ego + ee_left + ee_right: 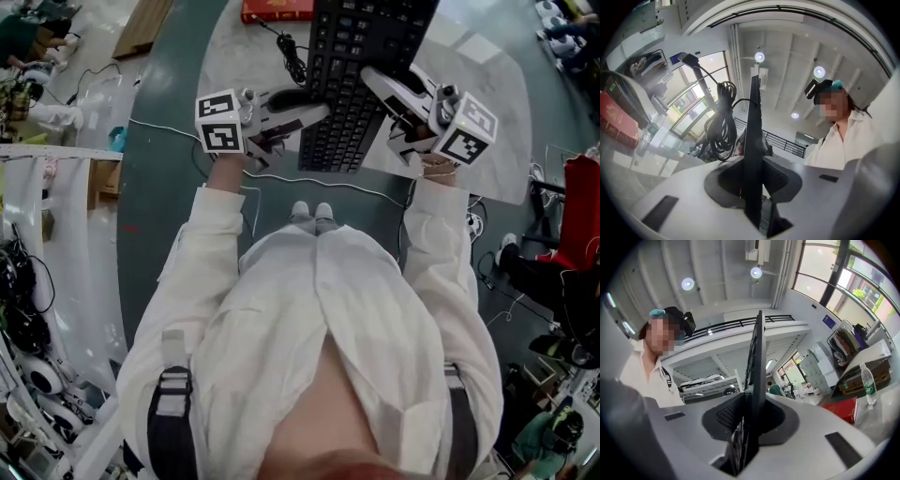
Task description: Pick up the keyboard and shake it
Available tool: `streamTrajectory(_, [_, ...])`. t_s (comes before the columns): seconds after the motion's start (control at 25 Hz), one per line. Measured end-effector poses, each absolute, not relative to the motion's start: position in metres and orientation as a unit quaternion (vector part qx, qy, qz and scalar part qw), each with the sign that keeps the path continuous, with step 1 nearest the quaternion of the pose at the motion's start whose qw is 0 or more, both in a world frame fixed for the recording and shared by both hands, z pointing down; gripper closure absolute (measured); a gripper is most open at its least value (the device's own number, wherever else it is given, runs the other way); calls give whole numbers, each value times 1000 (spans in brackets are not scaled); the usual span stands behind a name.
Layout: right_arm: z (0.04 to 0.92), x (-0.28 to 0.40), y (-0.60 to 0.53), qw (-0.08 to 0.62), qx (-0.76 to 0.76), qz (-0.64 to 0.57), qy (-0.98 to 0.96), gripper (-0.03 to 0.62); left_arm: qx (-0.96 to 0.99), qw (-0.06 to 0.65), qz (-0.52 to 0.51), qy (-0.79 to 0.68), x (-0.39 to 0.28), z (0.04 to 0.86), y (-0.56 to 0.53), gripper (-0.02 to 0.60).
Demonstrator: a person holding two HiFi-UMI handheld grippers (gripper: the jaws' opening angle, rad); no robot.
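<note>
The pick-up looks done: the black full-size computer keyboard [361, 66] is in the air in front of the person, apparently clear of the pale rounded tabletop [234, 52], so the step in hand is, by my reading, the carry that leads into the shake.

The left hand-held gripper [309, 114] clamps one long edge and the right hand-held gripper [384, 92] the opposite edge; in each gripper view the keyboard stands edge-on as a thin dark slab, with the narrow-set jaws pressed on both of its faces.

Both arms in white sleeves reach forward at chest height, with the marker cubes nearest the body; the two tools point inward at each other and tip slightly upward, since each camera looks past the keyboard to the ceiling lights.

The shake calls for both hands to move together, so the board does not twist out of either grip; the black coiled cable [292, 56] hangs from it and will probably swing.
</note>
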State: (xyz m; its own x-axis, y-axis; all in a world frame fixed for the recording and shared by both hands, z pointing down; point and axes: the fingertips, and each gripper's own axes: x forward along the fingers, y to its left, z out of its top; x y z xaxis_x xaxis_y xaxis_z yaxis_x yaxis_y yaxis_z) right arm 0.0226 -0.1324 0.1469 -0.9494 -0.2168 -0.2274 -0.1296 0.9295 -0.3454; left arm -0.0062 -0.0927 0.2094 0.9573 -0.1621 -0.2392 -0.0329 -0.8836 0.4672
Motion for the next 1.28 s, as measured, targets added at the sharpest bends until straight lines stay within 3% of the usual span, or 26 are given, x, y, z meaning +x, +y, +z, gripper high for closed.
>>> streamTrajectory(0.72, [85, 13, -94, 147, -30, -29, 988, 503, 982, 94, -156, -44, -15, 156, -81, 488])
streamTrajectory(1.28, [81, 11, -91, 150, -22, -5, 988, 505, 986, 65, -146, -37, -18, 151, -84, 488])
